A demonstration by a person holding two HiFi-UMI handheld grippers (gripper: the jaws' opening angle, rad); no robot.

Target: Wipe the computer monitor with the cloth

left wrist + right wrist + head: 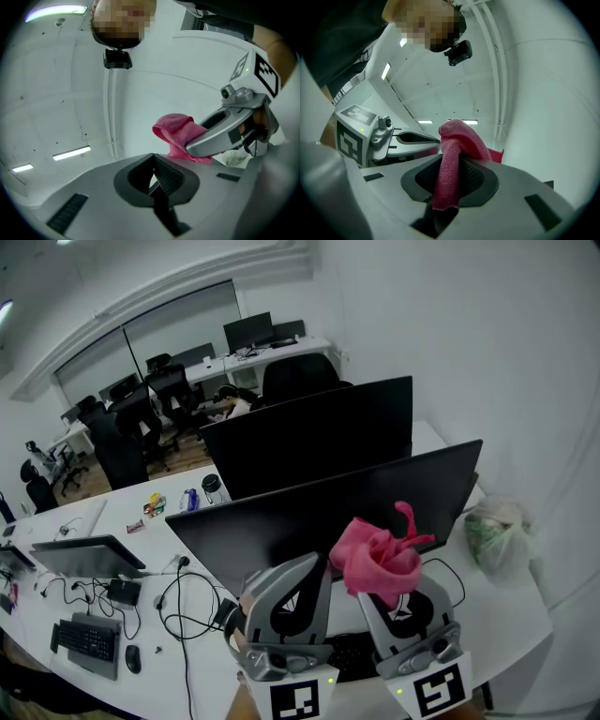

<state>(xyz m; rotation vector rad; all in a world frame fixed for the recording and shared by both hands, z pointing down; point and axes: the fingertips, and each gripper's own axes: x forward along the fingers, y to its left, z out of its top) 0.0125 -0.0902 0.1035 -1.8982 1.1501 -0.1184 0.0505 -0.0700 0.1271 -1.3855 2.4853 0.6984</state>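
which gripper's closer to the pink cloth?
Right. The right gripper is shut on the pink fabric cloth; the left gripper, jaws together and empty, sits beside it, apart.

Straight ahead of you the near monitor [319,512] spans the middle of the desk [511,615], and a second monitor [309,432] stands close behind it, leaving little room between them. On your right a plastic bag [495,535] sits by the screen's end, near the wall. On your left, loose cables [178,601] cross the desktop, with a keyboard [86,641] and mouse [132,659] beyond. Above the near screen's top edge the way is open.
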